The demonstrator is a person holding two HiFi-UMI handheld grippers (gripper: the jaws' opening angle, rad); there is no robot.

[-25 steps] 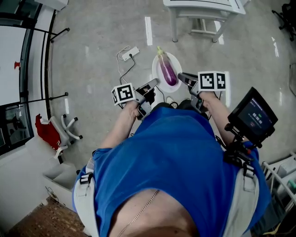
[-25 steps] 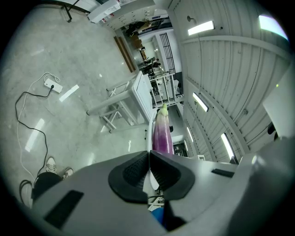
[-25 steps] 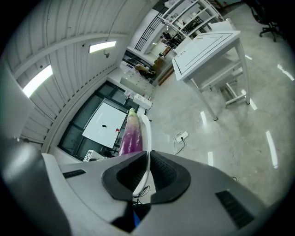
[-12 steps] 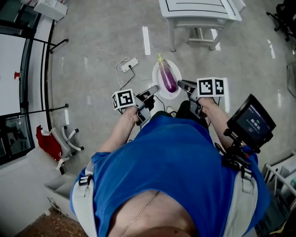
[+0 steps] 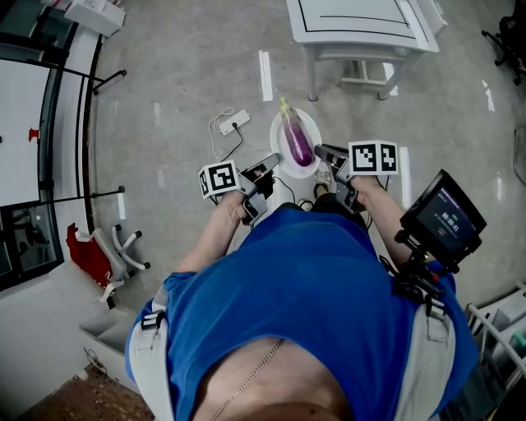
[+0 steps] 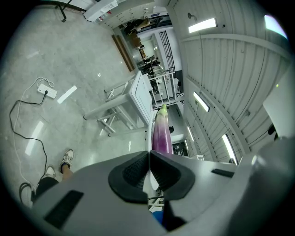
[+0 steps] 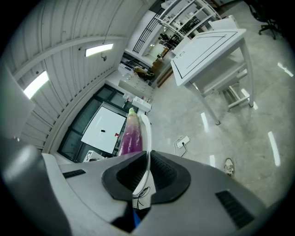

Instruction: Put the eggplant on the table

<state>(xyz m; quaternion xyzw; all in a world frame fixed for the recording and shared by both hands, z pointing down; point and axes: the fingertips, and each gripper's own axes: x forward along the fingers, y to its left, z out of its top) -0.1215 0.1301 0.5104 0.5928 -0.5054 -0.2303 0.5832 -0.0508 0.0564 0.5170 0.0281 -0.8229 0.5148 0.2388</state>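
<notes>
A purple eggplant (image 5: 297,140) with a green stem lies on a white plate (image 5: 280,152) that both grippers carry in front of the person. My left gripper (image 5: 275,159) is shut on the plate's left rim, and my right gripper (image 5: 319,150) is shut on its right rim. In the left gripper view the eggplant (image 6: 161,133) rises just beyond the pinched plate edge (image 6: 148,152). The right gripper view shows the eggplant (image 7: 130,136) left of the plate edge (image 7: 147,133). A white table (image 5: 362,25) stands ahead, above the plate in the head view.
A white power strip (image 5: 232,122) with its cable lies on the grey floor to the left of the plate. A red and white object (image 5: 99,247) sits at the far left. A screen on a stand (image 5: 442,218) is mounted at the person's right side.
The person has stepped forward with the plate and eggplant held between both grippers. The white table now stands closer and fuller in view.
</notes>
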